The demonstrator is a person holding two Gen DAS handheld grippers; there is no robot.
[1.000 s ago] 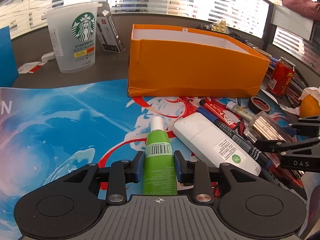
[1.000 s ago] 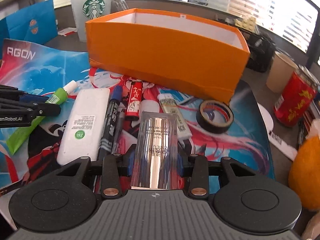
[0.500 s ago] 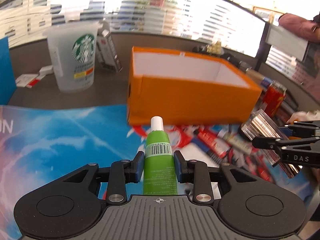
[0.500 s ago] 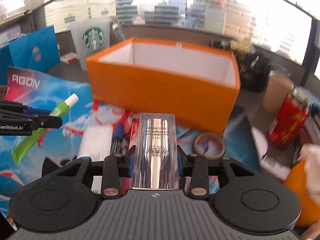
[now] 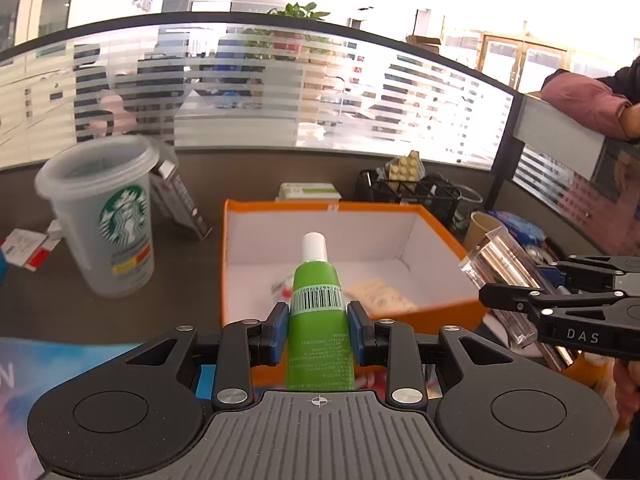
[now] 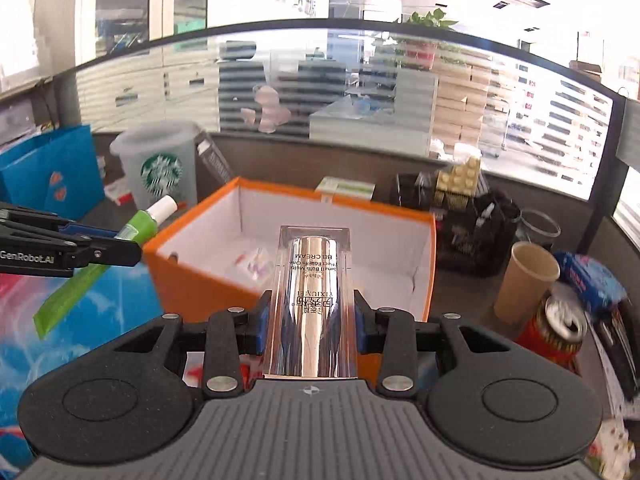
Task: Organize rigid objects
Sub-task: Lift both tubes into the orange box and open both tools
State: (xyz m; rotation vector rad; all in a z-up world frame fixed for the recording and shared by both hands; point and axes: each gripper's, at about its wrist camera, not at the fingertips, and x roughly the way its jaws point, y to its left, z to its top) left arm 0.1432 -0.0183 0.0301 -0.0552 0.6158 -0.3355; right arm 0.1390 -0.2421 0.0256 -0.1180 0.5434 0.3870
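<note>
On the desk the orange box is sitting open; the left gripper is clamping a green tube, the right gripper a silver cream case.

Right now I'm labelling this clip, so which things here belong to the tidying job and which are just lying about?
In the job:
- green tube, clamped in the left gripper
- clear-cased BB cream, clamped in the right gripper
- orange box, open, a few small items inside

Lying about:
- Starbucks cup
- paper cup
- red can
- blue bag
- black mesh organiser
</note>
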